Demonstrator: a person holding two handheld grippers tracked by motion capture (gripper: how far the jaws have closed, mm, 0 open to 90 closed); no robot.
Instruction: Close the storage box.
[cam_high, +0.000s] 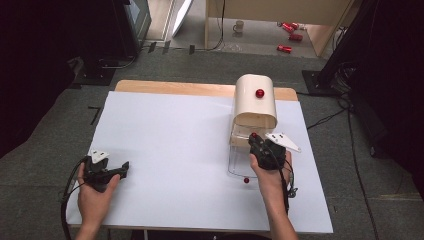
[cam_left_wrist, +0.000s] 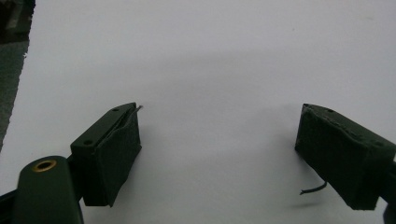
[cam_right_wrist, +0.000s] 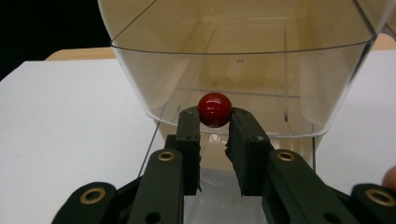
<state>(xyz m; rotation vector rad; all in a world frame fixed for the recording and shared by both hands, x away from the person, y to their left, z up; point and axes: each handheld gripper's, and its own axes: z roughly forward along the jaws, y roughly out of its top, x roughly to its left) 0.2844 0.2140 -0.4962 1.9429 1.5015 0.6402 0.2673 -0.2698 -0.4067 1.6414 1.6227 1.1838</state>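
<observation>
Sheet (cam_high: 175, 150) white on wood | floor grey | cans (cam_high: 290, 30), perhaps

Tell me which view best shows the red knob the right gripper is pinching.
The right gripper view: the red knob sits large and sharp between the right gripper fingers. In the high view it is a tiny red dot. The left gripper view faces bare table.
</observation>
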